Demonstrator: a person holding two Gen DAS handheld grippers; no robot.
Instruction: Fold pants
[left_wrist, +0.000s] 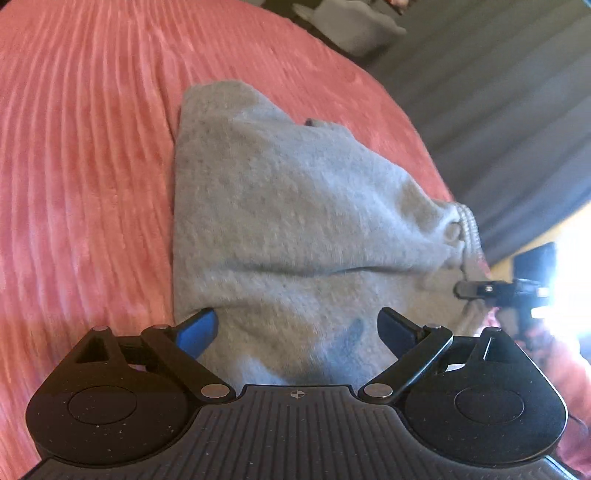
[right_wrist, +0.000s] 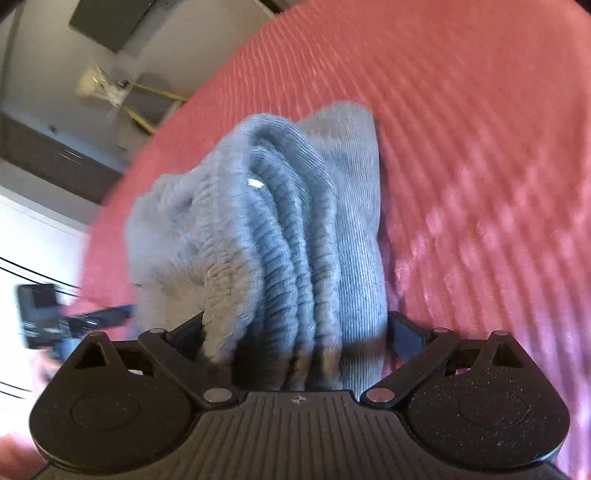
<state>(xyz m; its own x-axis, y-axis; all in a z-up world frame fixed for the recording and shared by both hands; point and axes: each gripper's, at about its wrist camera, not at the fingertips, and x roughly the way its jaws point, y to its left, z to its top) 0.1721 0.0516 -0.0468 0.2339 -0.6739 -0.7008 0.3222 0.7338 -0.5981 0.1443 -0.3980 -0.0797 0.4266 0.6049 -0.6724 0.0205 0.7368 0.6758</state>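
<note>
Left wrist view: grey pants (left_wrist: 295, 206), already folded into a compact, roughly rectangular bundle, lying on a bed with a pink ribbed bedspread (left_wrist: 81, 184), close to its right edge. Fabric: soft fleece knit, matte, slightly pilled; one crease runs across the top layer.

Left hand-held gripper (left_wrist: 297, 325): jaws spread wide over the near end of the bundle, blue pads clear of the cloth, nothing held.

Right wrist view: right hand-held gripper (right_wrist: 295, 332) with its jaws wide around the stacked ribbed waistband and cuff layers of the pants (right_wrist: 266, 229); the thick stack fills the gap, but whether the pads press on it cannot be told.

Step judged: final fold laid down, grip being released; task appears nearly complete. Next move likely calls for freeing the right hand-held gripper from the stack without dragging layers, then squaring any uneven edge.
</note>
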